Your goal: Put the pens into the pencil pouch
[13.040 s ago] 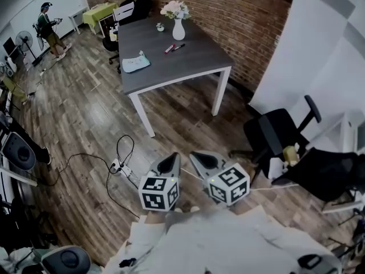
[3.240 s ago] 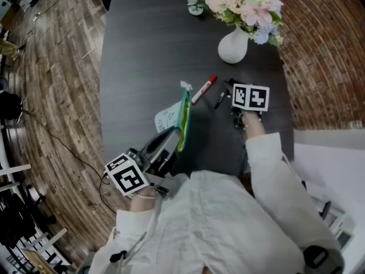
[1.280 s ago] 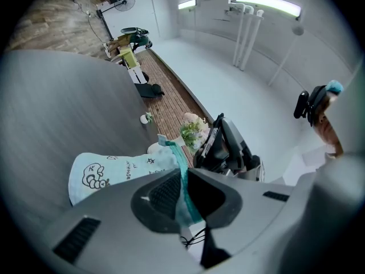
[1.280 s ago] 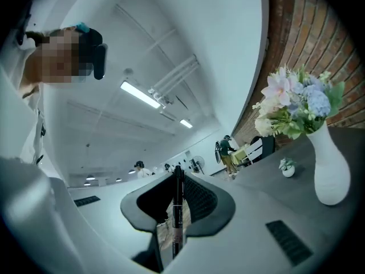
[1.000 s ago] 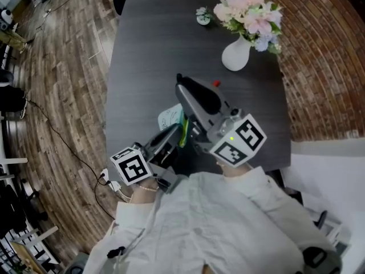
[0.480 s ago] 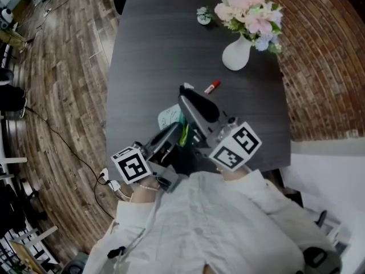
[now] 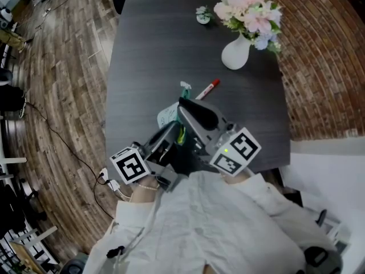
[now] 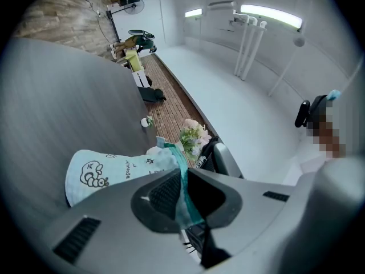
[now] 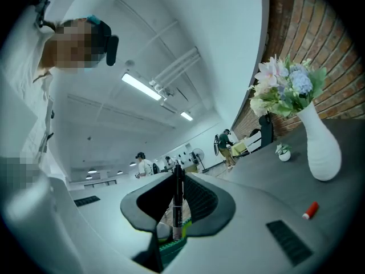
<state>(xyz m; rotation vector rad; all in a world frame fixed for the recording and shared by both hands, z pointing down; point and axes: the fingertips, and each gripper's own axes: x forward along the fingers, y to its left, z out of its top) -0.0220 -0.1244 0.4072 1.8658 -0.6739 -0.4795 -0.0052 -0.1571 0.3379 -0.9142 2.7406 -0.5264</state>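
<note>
The black pen (image 9: 177, 201) stands upright between your right gripper's (image 9: 178, 211) jaws. Its long axis runs 12 to 6 o'clock in the right gripper view. Its lower end is at the green zipper edge of the pencil pouch (image 9: 171, 249) (whether it is inside the opening cannot be told). Those jaws are only narrowly parted, pinching the pen's barrel.

Your left gripper (image 8: 181, 201) is pressed together on the pouch's teal zipper strip. The pale blue body of the pouch stretches ahead of it over the dark table (image 7: 148, 56).

In the head view, the right gripper crosses over the pouch and covers much of it. A red pen (image 7: 208, 88) lies on the table at 1 o'clock from the pouch, red end toward 2 o'clock, apart from both grippers. Beyond it stand a white vase (image 7: 235, 53) of flowers (image 7: 248, 9) and, near 12 o'clock, a small potted plant (image 7: 202, 15).
</note>
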